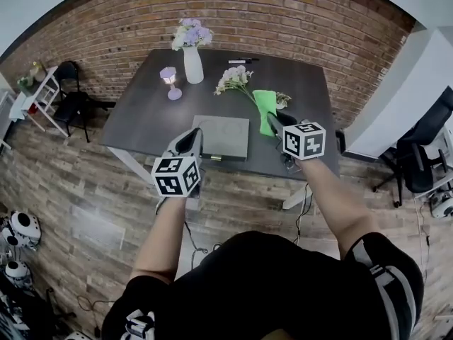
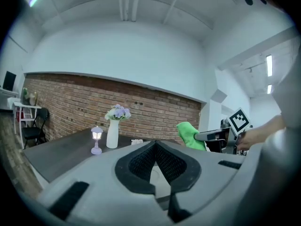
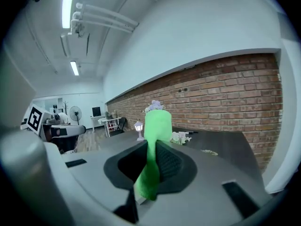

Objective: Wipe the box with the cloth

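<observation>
A flat grey box (image 1: 221,137) lies near the front edge of the dark table (image 1: 141,112). My right gripper (image 1: 277,122) hovers just right of the box, shut on a bright green cloth (image 1: 265,109). In the right gripper view the cloth (image 3: 157,130) stands up between the jaws of that gripper (image 3: 151,149) and hangs down behind them. My left gripper (image 1: 192,142) is at the box's left front corner. In its own view the left gripper (image 2: 155,147) is shut with nothing in it, and the cloth (image 2: 190,134) shows to the right.
On the table's far half stand a white vase of purple flowers (image 1: 192,61), a small lilac lamp (image 1: 170,82), a loose flower bunch (image 1: 233,80) and a black marker (image 1: 241,61). A brick wall lies behind. Chairs stand at the left (image 1: 71,91) and right (image 1: 423,154).
</observation>
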A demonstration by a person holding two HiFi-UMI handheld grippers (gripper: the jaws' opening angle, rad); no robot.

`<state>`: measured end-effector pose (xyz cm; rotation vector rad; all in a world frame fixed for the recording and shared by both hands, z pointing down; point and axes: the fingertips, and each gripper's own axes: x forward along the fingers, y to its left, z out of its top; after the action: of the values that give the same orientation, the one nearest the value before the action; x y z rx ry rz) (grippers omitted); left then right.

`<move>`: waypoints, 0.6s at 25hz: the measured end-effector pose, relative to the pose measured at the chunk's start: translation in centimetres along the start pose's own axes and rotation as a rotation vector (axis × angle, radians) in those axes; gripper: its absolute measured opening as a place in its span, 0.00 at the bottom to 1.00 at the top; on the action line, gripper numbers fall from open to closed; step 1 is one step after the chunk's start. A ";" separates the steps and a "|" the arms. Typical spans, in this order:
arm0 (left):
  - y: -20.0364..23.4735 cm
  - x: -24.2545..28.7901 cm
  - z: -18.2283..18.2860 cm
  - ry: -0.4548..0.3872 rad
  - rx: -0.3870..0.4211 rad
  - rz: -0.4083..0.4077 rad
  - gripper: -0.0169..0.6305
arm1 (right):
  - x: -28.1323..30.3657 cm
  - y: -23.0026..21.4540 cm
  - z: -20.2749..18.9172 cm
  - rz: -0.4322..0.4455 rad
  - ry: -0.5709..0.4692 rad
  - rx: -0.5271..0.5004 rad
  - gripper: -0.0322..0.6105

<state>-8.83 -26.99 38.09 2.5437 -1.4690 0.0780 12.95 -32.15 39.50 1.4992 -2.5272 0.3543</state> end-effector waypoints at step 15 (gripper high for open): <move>-5.0 1.3 0.3 0.019 0.057 0.071 0.04 | -2.7 -6.1 0.7 -0.010 -0.041 -0.049 0.13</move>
<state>-3.88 -25.70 37.21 2.5272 -1.5719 0.1570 19.59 -32.95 38.74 1.5157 -2.5398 0.2610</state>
